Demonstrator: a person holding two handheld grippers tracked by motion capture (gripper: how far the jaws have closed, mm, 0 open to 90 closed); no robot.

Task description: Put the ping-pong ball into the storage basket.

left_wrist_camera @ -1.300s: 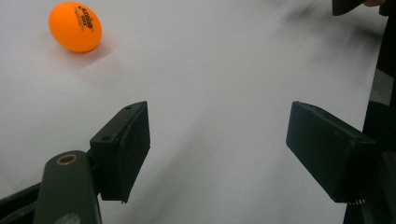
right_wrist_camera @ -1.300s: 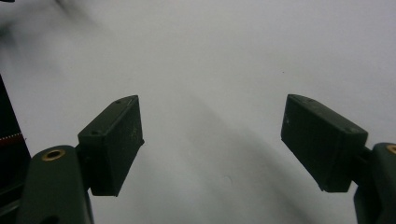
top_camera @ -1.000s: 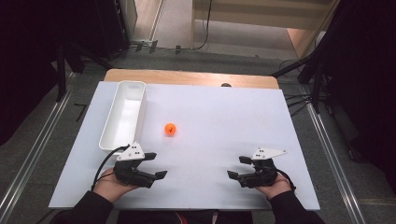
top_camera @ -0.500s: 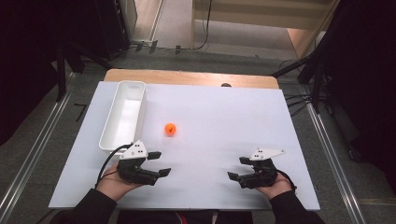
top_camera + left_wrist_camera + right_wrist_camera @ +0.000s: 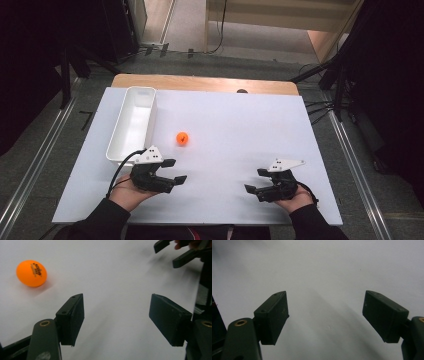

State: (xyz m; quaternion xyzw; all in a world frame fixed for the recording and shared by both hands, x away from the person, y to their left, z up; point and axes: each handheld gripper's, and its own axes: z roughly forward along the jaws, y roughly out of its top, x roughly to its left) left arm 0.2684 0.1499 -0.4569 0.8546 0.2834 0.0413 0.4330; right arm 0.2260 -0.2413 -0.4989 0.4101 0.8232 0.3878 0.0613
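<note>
Orange ball (image 5: 182, 138) sits on the white table (image 5: 240, 125), just right of the tray (image 5: 132, 124), free of both grippers. Your left gripper (image 5: 173, 171), near it, has just been closing, jaws apart on nothing. Your right gripper (image 5: 256, 181) gapes, empty.

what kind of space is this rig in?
Probably a lab or test bay, not a home: a white board laid over a wooden table, metal floor rails on both sides, loose cables on grey floor and dark stands around.
</note>
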